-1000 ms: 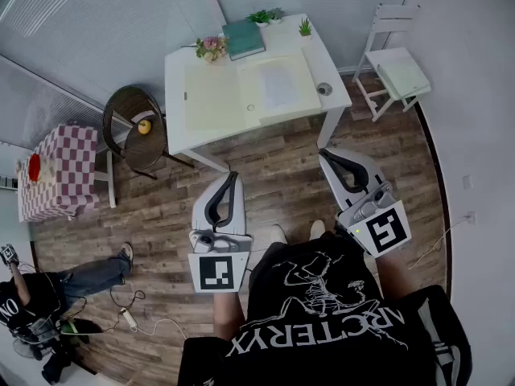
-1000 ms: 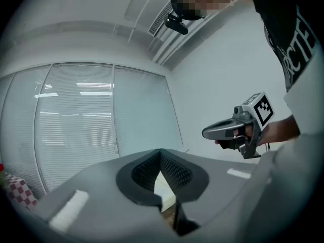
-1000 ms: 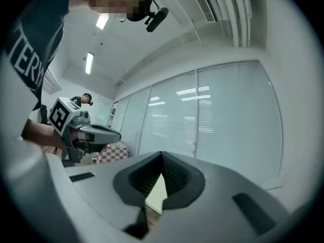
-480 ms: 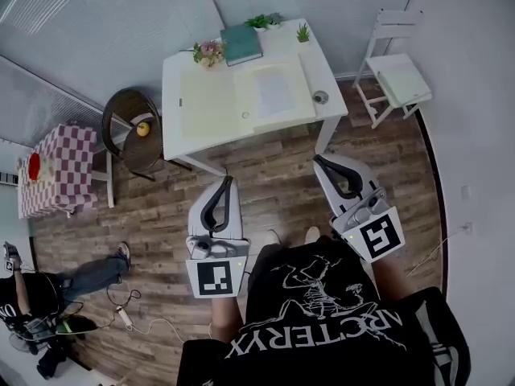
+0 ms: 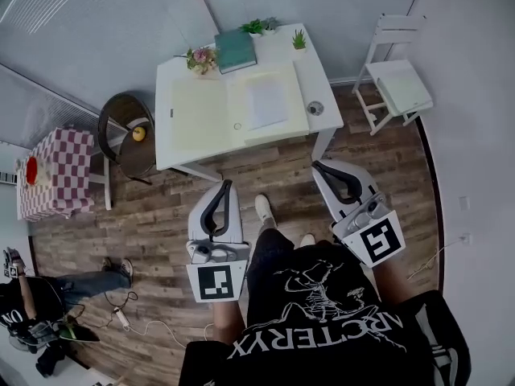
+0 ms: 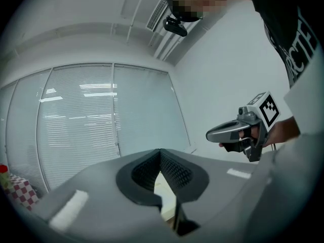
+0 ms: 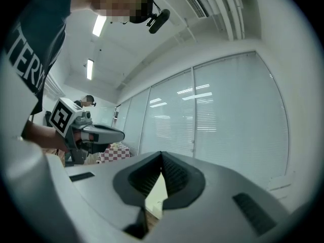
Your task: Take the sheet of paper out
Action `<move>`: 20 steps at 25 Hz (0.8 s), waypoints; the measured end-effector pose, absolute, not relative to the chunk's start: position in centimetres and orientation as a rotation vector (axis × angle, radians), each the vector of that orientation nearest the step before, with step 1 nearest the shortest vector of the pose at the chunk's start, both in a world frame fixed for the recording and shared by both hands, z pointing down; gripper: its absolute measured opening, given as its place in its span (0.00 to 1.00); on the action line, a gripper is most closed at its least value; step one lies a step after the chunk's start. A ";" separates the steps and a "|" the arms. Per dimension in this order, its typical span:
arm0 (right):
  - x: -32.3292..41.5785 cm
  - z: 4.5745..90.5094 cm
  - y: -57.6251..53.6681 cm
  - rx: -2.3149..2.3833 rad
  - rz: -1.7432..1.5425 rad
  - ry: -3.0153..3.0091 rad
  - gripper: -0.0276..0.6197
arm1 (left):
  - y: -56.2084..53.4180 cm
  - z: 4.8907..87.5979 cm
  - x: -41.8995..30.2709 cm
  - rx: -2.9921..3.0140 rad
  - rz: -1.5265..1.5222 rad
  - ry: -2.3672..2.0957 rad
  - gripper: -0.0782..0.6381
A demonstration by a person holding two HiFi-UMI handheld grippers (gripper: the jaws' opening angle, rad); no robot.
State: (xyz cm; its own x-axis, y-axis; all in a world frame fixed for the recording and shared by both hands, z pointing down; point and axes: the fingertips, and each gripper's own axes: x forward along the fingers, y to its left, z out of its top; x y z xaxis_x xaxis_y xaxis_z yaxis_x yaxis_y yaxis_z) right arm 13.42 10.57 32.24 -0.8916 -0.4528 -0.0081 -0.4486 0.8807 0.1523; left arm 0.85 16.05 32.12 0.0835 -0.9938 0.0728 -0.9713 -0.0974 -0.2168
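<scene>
Head view: print "ARCTERYX" in white across black shirt [image 5: 322,296], seen upside down near bottom edge. Sheet of paper [image 5: 265,103] flat on right half of open cream folder [image 5: 201,111], on white table [image 5: 310,71], just below green book [image 5: 235,49]. Left tongs [image 5: 226,185] and right tongs [image 5: 317,167] over wooden floor [image 5: 273,167], each pointing toward table, well apart from sheet. Sheet ahead of both, roughly between their two lines. Both tongs closed, nothing in them.

Left gripper view: tips pressed together, empty. Pale strip of table surface visible through narrow slit lower down. Other tongs at right, in a hand. Only a few shirt letters at top right, not readable as a word.

Right gripper view: tips together as well, holding nothing. Letters "TERY" on shirt at upper left.
</scene>
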 end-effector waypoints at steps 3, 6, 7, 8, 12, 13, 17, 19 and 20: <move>11.6 32.6 8.4 0.716 -0.239 -3.021 0.06 | 13.5 32.5 -0.8 -2.232 -0.293 2.032 0.12; 9.2 33.0 5.5 0.734 -0.235 -3.006 0.06 | 10.1 32.9 -3.1 -2.254 -0.279 2.003 0.12; 8.1 33.1 4.3 0.745 -0.235 -2.998 0.06 | 8.9 33.1 -4.1 -2.264 -0.284 1.992 0.12; 7.0 33.0 3.1 0.757 -0.236 -2.990 0.06 | 7.5 33.2 -5.2 -2.274 -0.289 1.984 0.12; 2.2 32.2 -1.9 0.795 -0.237 -2.954 0.06 | 2.4 32.8 -10.2 -2.317 -0.297 1.956 0.12; 1.1 32.0 -3.2 0.808 -0.236 -2.942 0.06 | 1.1 32.7 -11.4 -2.328 -0.306 1.944 0.12; -1.9 31.1 -7.3 0.876 -0.247 -2.914 0.06 | -2.8 32.4 -14.9 -2.362 -0.323 1.902 0.12; -2.7 30.9 -8.7 0.898 -0.254 -2.905 0.06 | -4.2 32.5 -15.7 -2.375 -0.331 1.878 0.12; -2.9 30.9 -9.3 0.906 -0.255 -2.902 0.06 | -4.8 32.6 -15.9 -2.382 -0.333 1.870 0.13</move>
State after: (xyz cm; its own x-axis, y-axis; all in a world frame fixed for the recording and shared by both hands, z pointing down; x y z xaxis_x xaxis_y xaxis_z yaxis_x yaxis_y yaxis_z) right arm -2.87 -9.28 30.91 -0.8197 -0.5716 0.0367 -0.5565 0.8099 0.1857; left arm -15.89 -4.81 32.58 0.2244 -0.9680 0.1128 -0.9473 -0.2438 -0.2079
